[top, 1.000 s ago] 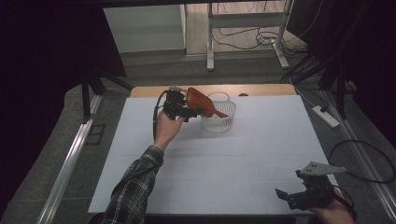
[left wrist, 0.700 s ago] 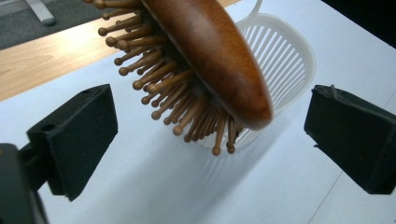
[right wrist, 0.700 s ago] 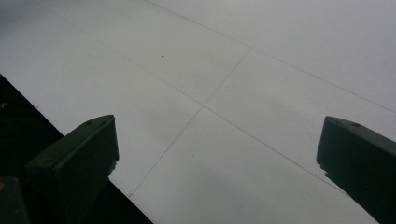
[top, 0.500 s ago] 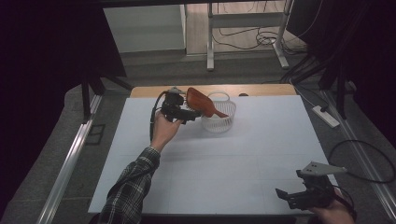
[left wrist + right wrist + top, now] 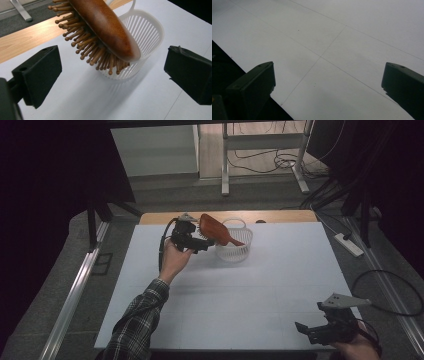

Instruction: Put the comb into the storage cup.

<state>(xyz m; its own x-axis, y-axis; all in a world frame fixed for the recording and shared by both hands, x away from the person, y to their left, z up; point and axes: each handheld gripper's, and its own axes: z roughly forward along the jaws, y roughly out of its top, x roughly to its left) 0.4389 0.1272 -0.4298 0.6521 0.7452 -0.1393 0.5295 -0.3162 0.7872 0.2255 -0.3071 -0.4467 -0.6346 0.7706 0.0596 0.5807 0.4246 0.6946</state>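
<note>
A brown wooden hairbrush [image 5: 212,227] leans out of a small white slatted basket [image 5: 235,251] at the far middle of the white table, handle down inside, bristled head sticking up to the left. My left gripper [image 5: 206,243] hovers just left of the basket, open, its jaws having just been opening. In the left gripper view the brush [image 5: 105,27] and basket [image 5: 147,37] lie ahead between the black pads [image 5: 40,72], which touch neither. My right gripper [image 5: 309,330] rests open at the near right corner, over bare table [image 5: 328,82].
The white table top [image 5: 250,295] ends in a wooden strip [image 5: 280,216] at the far side. A small dark object [image 5: 259,221] lies on that strip. A power strip [image 5: 350,245] and cables are on the floor to the right.
My left gripper has drawn back slightly to the left, away from the brush head. The brush stays leaning in the basket. The right gripper has not moved.
</note>
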